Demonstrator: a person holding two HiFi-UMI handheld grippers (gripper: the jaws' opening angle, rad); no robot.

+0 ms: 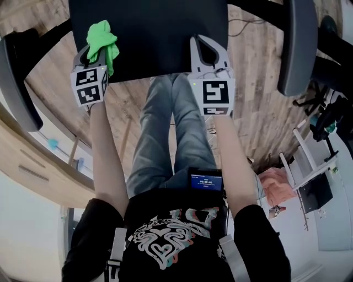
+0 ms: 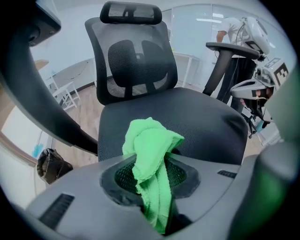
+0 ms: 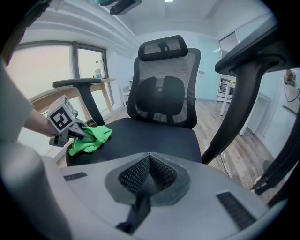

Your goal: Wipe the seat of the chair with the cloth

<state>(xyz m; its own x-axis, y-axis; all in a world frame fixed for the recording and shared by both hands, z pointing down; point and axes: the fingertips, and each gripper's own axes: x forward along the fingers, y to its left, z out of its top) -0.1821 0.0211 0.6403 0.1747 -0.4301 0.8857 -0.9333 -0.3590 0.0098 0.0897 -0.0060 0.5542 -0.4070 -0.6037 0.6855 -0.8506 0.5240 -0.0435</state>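
Green cloth [image 1: 102, 45] bunches from the left gripper [image 1: 88, 55] at the black seat's [image 1: 154, 38] front left corner in the head view. The right gripper [image 1: 208, 52] hovers at the front edge, with plank floor [image 1: 259, 99] below and armrests [image 1: 298, 44] on either side.

Left gripper view: the jaws pinch the cloth, which rises over the dark fabric seat. A mesh backrest [image 2: 136, 61] and headrest [image 2: 129, 11] stand behind in a bright, pale room.

Right gripper view: the jaws are pressed together with nothing between them. The cloth seems to rest on the seat's left edge, though contact is hard to judge. A window [image 3: 42, 61] and a wooden desk [image 3: 61, 91] stand to the left.
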